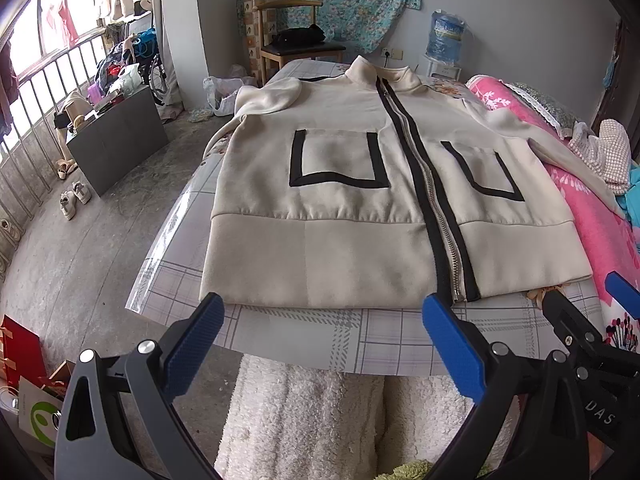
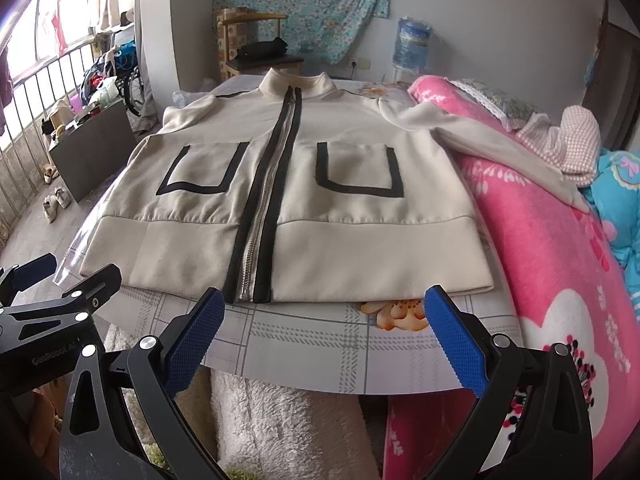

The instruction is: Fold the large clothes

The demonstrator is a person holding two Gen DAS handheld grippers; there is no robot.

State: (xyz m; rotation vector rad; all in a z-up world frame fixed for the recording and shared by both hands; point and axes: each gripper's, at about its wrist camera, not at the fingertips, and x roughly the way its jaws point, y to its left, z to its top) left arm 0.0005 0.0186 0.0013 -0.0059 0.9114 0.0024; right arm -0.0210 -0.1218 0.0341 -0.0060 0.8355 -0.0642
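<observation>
A cream zip-up jacket [image 1: 328, 184] [image 2: 340, 208] with black zipper trim and two black-outlined pockets lies flat, front up, on a plaid-covered table [image 1: 304, 332] [image 2: 312, 340], collar at the far end. Its right sleeve [image 2: 500, 140] drapes onto the pink blanket; the left sleeve [image 1: 268, 96] is bent near the shoulder. My left gripper [image 1: 322, 312] is open, hovering just short of the hem, left of the zipper. Open too, my right gripper [image 2: 322, 308] hangs before the hem right of the zipper. Each gripper shows at the edge of the other's view.
A pink flowered blanket [image 2: 560, 260] and piled clothes [image 2: 576, 148] lie right of the table. A white fluffy fabric [image 1: 304, 412] hangs below the near edge. Left is bare concrete floor with a grey box [image 1: 116, 140] and shoes [image 1: 74, 200]. A wooden chair [image 1: 296, 40] stands beyond.
</observation>
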